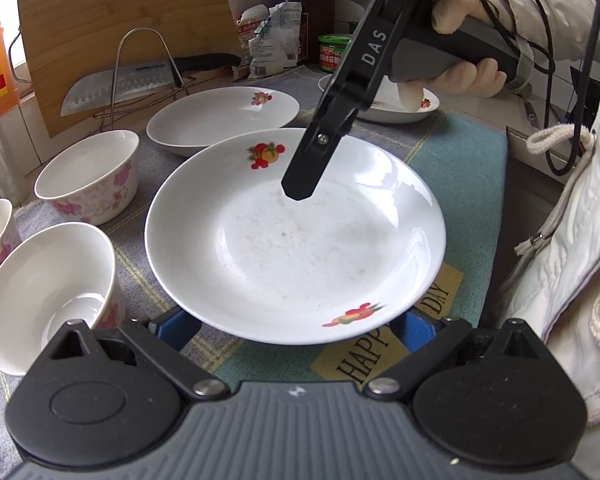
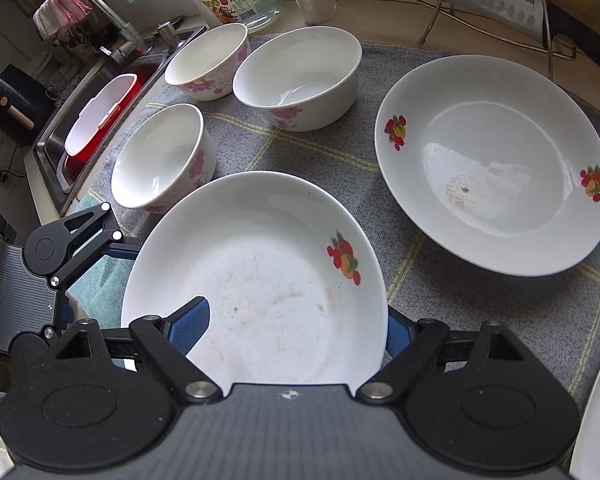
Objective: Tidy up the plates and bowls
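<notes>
While the left gripper (image 1: 296, 328) clamps the near rim of the fruit-print plate (image 1: 296, 248), the right gripper (image 2: 296, 328) stands wide, one finger (image 1: 300, 176) over that plate, flowered bowls (image 1: 88, 176) beside it.

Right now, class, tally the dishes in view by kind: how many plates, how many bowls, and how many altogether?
Plates: 3
Bowls: 3
Total: 6
</notes>
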Tool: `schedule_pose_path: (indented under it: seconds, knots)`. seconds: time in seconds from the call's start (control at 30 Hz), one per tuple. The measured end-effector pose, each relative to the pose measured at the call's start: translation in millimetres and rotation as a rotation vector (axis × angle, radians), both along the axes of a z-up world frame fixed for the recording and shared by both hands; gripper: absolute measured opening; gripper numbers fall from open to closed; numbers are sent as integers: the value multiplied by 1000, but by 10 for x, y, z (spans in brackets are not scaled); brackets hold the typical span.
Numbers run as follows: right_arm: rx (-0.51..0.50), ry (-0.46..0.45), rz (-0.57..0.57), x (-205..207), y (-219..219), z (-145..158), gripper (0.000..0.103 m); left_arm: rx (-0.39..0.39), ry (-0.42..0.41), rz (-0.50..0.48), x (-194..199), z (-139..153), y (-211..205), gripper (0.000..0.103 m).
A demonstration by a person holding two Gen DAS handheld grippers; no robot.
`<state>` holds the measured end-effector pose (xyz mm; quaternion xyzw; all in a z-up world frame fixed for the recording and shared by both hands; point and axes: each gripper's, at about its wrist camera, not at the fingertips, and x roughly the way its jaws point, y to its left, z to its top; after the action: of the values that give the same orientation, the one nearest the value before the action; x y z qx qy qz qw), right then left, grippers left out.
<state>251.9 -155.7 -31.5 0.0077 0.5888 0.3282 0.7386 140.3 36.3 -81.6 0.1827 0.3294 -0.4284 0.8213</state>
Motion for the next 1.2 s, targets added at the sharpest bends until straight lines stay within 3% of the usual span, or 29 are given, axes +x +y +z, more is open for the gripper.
schedule_pose_path:
  seconds: [1.2]
  knots:
    - [-9, -66, -112, -138, -1109, 252, 91, 11, -23, -104, 168, 176, -951, 99]
